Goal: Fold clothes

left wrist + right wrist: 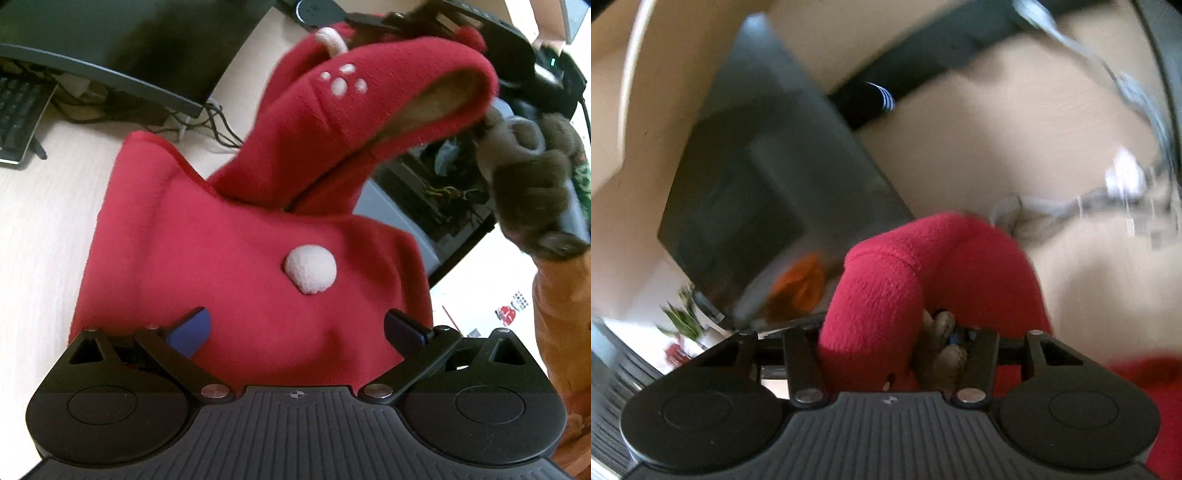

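A red fleece garment (pixel 236 258) with a white pom-pom (pixel 311 269) lies on the pale wooden table (pixel 40 221). My left gripper (pixel 295 332) is open just above its near edge, blue fingertips (pixel 192 332) spread apart and empty. The garment's sleeve with white paw-print marks (pixel 369 103) is lifted up and to the right. In the right wrist view my right gripper (pixel 905 347) is shut on that red sleeve (pixel 886 288), with a brown cuff (pixel 940 354) bunched between the fingers. The right gripper (pixel 476 122) and the brown gloved hand holding it show in the left view.
A dark monitor (pixel 110 44) and keyboard (pixel 18 118) stand at the table's back left, with cables (pixel 207 125) behind the garment. The table's right edge drops to the floor with a grey box (pixel 406 221). The right wrist view is blurred.
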Demonstrator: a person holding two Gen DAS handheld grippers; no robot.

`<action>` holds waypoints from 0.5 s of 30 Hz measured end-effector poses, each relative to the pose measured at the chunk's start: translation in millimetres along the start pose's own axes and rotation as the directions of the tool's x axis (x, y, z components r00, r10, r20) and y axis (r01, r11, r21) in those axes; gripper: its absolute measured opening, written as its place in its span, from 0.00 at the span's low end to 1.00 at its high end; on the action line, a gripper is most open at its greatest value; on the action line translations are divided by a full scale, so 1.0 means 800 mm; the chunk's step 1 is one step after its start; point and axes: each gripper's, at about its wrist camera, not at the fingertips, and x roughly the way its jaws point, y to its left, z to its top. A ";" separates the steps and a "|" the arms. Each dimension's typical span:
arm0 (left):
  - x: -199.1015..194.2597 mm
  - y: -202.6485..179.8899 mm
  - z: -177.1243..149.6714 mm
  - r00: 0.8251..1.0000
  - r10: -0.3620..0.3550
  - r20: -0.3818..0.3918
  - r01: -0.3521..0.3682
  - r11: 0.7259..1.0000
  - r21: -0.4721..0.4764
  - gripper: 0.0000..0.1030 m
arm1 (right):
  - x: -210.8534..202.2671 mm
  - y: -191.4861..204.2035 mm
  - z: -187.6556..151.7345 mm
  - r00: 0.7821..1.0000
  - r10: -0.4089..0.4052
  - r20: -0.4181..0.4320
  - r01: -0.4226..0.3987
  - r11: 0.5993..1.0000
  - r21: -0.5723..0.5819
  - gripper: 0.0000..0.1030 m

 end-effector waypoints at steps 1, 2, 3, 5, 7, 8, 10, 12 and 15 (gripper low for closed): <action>-0.004 0.003 -0.001 1.000 -0.012 -0.002 0.012 1.000 0.000 0.99 | -0.001 0.010 -0.003 1.000 -0.027 0.004 0.027 0.997 -0.072 0.48; -0.008 0.007 0.000 1.000 -0.022 -0.005 0.022 1.000 -0.004 0.99 | -0.004 0.015 -0.011 0.999 -0.047 -0.003 0.047 0.992 -0.119 0.48; -0.010 0.010 0.001 0.999 -0.032 -0.007 0.032 0.999 -0.007 0.99 | -0.006 0.014 -0.016 0.999 -0.045 -0.018 0.043 0.992 -0.115 0.45; -0.015 0.014 0.000 0.999 -0.044 -0.017 0.044 0.999 -0.014 0.99 | -0.013 -0.003 -0.021 0.999 0.008 -0.036 -0.007 1.000 0.027 0.41; -0.013 0.015 0.003 0.998 -0.052 -0.040 0.051 0.999 -0.010 0.99 | -0.020 -0.019 -0.025 0.995 0.097 -0.012 -0.091 0.968 0.234 0.40; -0.011 0.013 0.005 0.997 -0.052 -0.052 0.052 0.999 0.000 0.99 | -0.022 -0.026 -0.027 0.988 0.152 0.015 -0.148 0.930 0.337 0.40; -0.012 0.010 0.009 0.995 -0.051 -0.080 0.054 0.998 0.030 0.99 | -0.028 -0.027 -0.033 0.976 0.205 0.071 -0.215 0.875 0.435 0.40; -0.019 0.009 0.011 0.994 -0.057 -0.099 0.062 0.997 0.052 0.99 | -0.046 -0.004 -0.038 0.985 0.142 0.102 -0.167 0.937 0.308 0.40; -0.034 0.014 0.019 0.991 -0.086 -0.099 0.091 0.995 0.047 0.99 | -0.077 0.036 -0.057 0.989 -0.022 0.145 0.026 0.999 -0.022 0.55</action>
